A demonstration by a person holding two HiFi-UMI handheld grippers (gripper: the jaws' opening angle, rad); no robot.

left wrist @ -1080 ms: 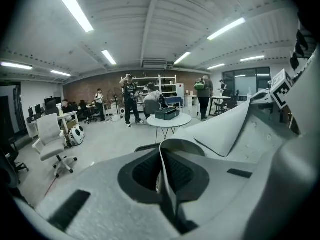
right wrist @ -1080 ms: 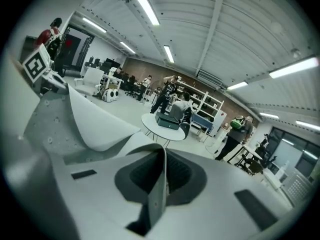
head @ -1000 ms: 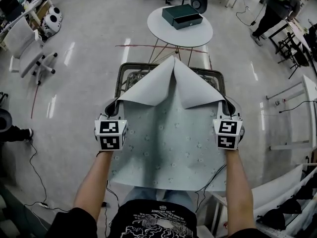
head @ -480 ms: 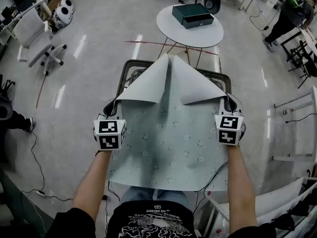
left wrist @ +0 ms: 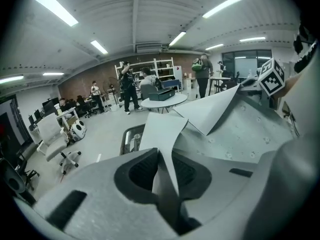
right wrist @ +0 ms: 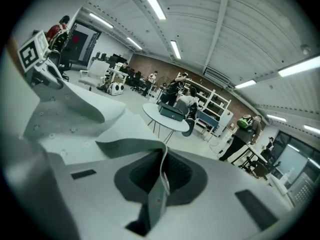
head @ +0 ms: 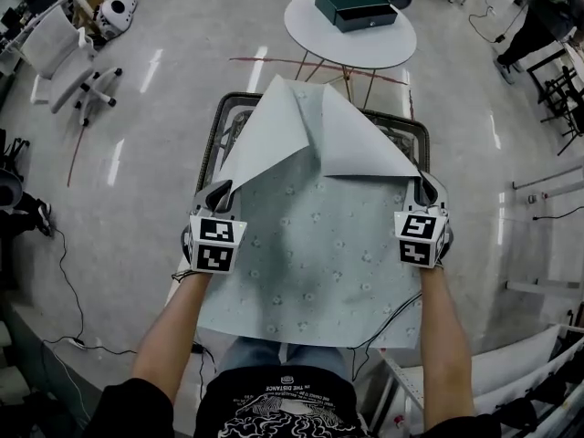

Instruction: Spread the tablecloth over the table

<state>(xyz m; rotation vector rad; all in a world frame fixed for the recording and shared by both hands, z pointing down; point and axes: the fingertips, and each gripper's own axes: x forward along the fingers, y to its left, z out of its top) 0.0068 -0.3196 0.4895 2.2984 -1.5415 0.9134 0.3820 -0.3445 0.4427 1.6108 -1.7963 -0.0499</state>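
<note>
While the pale green tablecloth (head: 310,245) is held stretched between both grippers over the dark-framed table (head: 222,126), its two far corners lie folded back onto it. On the left gripper (head: 219,192) the jaws are opening, with the cloth's left edge between them. The right gripper (head: 425,190) is clamped narrow on the right edge.

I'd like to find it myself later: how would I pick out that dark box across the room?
Just beyond the rectangular table being covered with a pale cloth stands a round white table. The box sits on it: dark green, flat and rectangular, alone on that tabletop.
</note>
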